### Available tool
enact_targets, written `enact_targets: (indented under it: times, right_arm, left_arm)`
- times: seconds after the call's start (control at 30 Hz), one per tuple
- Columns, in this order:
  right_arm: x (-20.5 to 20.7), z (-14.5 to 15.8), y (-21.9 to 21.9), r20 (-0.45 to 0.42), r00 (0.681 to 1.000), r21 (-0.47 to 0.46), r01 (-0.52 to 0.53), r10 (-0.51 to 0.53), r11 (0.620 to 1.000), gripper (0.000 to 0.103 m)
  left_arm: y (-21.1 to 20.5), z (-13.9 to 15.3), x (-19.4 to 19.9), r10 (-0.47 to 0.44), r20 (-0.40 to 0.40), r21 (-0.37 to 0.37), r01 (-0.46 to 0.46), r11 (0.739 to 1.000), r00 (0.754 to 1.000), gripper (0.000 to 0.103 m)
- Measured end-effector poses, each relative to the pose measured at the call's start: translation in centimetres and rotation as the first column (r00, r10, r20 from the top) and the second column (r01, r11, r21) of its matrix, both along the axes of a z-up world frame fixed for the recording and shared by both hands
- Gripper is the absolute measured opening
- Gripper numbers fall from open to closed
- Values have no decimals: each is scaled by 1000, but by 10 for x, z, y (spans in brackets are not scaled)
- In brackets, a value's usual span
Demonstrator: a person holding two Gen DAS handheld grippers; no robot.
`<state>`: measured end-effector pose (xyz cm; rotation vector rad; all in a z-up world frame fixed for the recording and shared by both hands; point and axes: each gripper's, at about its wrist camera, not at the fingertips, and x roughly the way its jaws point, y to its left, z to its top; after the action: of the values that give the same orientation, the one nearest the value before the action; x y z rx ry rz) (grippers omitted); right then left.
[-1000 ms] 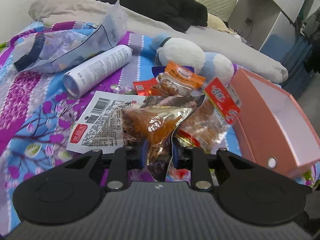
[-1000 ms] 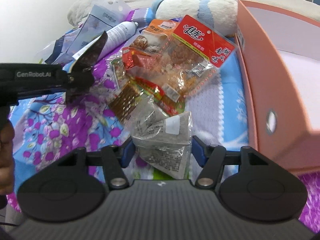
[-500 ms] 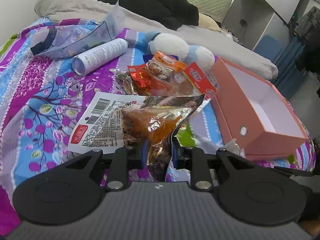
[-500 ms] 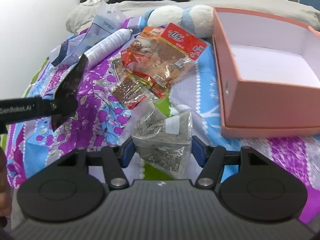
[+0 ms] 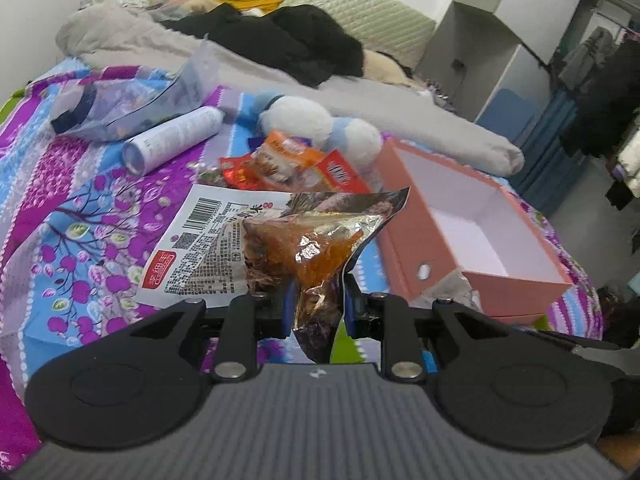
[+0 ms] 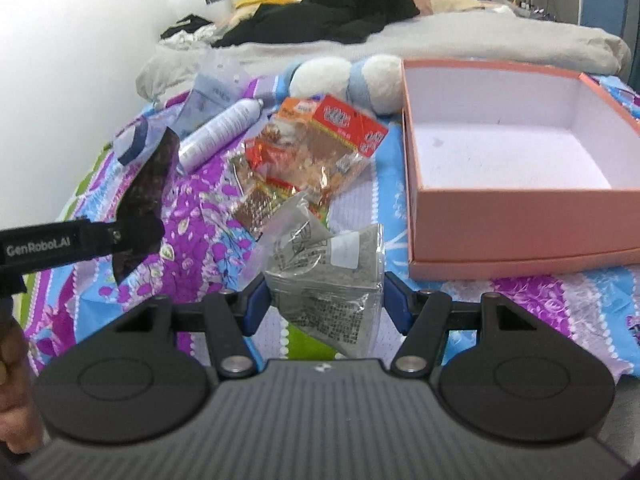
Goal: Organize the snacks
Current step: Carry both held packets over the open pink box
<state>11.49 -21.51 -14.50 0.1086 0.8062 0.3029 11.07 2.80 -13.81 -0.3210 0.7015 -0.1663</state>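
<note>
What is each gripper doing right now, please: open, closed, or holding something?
Left gripper: closed on a foil snack packet with orange contents.
Right gripper: closed on a clear packet of grey contents.

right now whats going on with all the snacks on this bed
A person is sorting snack packets with a handheld gripper in each hand. The left gripper is clamped on a foil packet with orange filling, and the right gripper holds a grey clear packet, both lifted off the bedspread. The pink box is open and empty. More packets lie piled beside it, near a white spray can.
</note>
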Motion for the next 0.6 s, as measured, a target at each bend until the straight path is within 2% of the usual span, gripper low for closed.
enact_targets:
  times: [0.6]
  right_arm:
    - [-33,69,-40,179,980,36,86,-91,996,62]
  left_arm:
    - [-51,74,-20,-127,112,-35,132,991,986,27]
